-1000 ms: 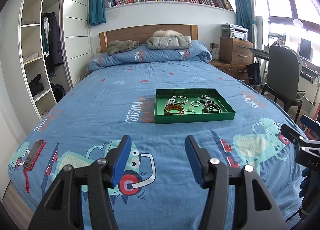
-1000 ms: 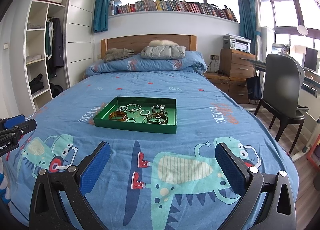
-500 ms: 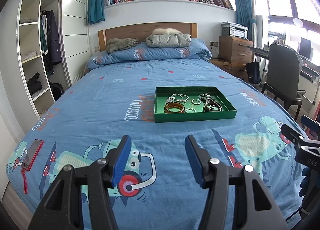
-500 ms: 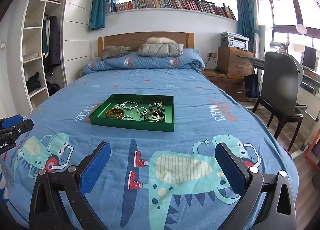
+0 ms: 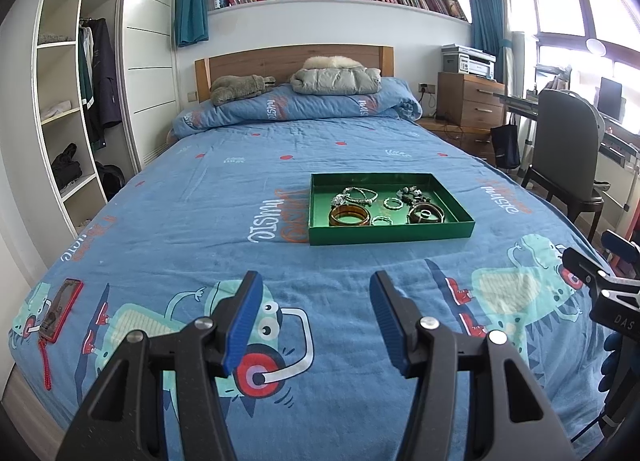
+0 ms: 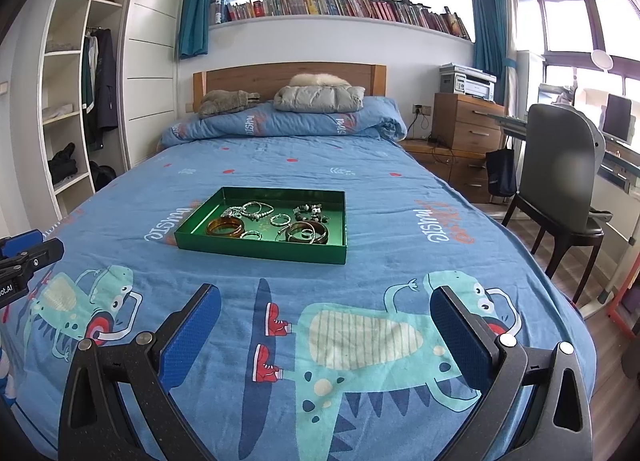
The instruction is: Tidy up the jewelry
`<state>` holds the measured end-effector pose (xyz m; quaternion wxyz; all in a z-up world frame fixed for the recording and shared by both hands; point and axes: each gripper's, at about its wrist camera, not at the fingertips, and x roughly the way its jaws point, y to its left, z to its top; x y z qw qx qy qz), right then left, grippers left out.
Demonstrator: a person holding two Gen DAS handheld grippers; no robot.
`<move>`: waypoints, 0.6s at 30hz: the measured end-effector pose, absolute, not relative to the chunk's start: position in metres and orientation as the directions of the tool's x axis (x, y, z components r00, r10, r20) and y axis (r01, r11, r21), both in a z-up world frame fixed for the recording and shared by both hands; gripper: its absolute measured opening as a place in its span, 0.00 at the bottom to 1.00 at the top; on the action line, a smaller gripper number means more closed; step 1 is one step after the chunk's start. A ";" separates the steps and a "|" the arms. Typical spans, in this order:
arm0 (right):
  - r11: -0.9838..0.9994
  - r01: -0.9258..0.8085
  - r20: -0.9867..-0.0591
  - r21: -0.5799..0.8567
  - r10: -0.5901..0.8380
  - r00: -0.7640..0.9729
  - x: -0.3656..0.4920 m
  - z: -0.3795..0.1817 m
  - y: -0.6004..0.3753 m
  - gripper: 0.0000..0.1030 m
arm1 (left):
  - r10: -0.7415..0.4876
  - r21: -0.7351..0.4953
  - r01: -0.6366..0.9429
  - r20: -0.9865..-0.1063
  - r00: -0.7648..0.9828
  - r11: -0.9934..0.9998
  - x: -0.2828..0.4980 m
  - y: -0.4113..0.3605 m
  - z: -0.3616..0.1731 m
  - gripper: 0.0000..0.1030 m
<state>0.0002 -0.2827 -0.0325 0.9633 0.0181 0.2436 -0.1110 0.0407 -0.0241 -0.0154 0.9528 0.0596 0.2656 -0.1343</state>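
Note:
A green tray (image 5: 390, 237) lies on the blue bedspread, also in the right wrist view (image 6: 260, 251). It holds an amber bangle (image 5: 349, 216), a dark brown bangle (image 5: 426, 213), silver bracelets (image 5: 360, 193), small rings (image 5: 392, 203) and dark beads (image 5: 412, 193). In the right wrist view the amber bangle (image 6: 225, 227) is at the tray's left and the dark bangle (image 6: 307, 232) at its right. My left gripper (image 5: 316, 315) is open and empty, well short of the tray. My right gripper (image 6: 325, 331) is wide open and empty, also short of the tray.
A red phone (image 5: 60, 311) lies near the bed's left edge. A folded duvet, jacket (image 5: 336, 81) and plush toy (image 5: 240, 87) are at the headboard. A wardrobe (image 5: 72, 101) stands left. A chair (image 6: 560, 181), desk and drawers (image 6: 468, 125) stand right.
Both grippers have moved slightly closer to the tray and lifted a little. Their jaws have not changed.

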 end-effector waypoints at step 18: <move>0.975 0.221 -0.472 -0.027 -0.207 0.857 0.002 -0.033 -0.280 1.00 | -0.224 0.042 0.287 -0.522 0.823 0.957 0.042 -0.023 -0.015 0.52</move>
